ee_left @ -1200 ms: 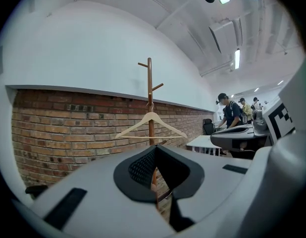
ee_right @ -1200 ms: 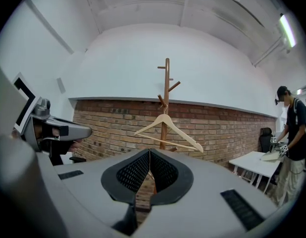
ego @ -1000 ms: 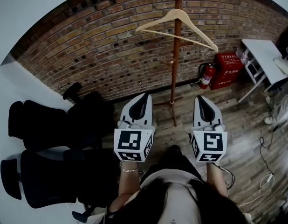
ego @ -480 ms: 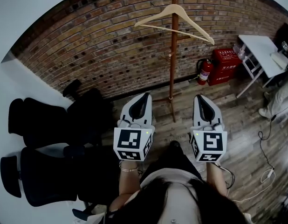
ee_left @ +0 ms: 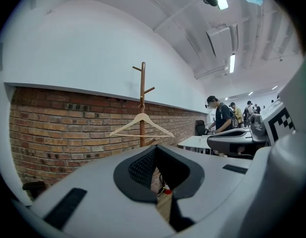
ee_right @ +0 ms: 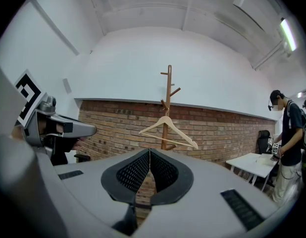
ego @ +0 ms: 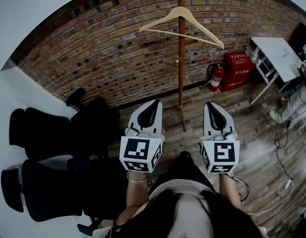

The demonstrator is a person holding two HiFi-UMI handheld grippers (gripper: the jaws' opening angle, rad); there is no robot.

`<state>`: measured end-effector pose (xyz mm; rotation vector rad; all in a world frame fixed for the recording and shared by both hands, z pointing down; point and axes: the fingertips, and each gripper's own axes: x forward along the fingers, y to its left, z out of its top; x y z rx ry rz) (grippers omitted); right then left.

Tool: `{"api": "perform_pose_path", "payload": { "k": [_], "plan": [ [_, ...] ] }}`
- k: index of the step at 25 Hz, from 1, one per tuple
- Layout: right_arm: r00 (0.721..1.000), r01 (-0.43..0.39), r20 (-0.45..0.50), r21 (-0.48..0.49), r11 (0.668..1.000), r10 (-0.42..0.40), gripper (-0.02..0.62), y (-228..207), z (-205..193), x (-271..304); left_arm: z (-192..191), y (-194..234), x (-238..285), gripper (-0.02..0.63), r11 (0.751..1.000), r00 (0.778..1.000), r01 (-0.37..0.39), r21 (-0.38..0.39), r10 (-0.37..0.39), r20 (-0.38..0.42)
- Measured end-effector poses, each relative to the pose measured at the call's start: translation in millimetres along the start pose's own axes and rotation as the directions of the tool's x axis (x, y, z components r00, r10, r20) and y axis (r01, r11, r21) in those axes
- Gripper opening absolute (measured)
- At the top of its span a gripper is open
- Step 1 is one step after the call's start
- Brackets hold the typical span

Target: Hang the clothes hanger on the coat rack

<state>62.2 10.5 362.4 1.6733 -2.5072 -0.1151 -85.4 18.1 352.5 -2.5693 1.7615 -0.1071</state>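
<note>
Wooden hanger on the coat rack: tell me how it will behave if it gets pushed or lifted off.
The wooden hanger hangs only by its hook on the coat rack, so a push would probably set it swinging. Its thin, open triangular frame looks rigid and probably light. The smooth-looking wood might slip when gripped.

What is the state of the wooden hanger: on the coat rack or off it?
On it. The hanger hangs by its hook from the coat rack, and nothing else holds it. Which peg bears it, I cannot tell.
</note>
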Motion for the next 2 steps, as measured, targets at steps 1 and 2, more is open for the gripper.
{"api": "perform_pose_path", "payload": {
  "k": [1, 2],
  "plan": [
    [1.000, 0.000, -0.001, -0.002, 1.000, 0.000, 0.038, -2.0, 0.3, 1.4, 1.2, -1.2, 2.6, 0.011, 1.000, 1.000, 0.001, 0.005, -0.001, 0.000],
    [1.000, -0.001, -0.001, -0.003, 1.000, 0.001, 0.038, -4.1, 0.5, 2.7, 2.3, -2.4, 5.3, 0.011, 1.000, 1.000, 0.002, 0.010, -0.002, 0.000]
  ]
}}
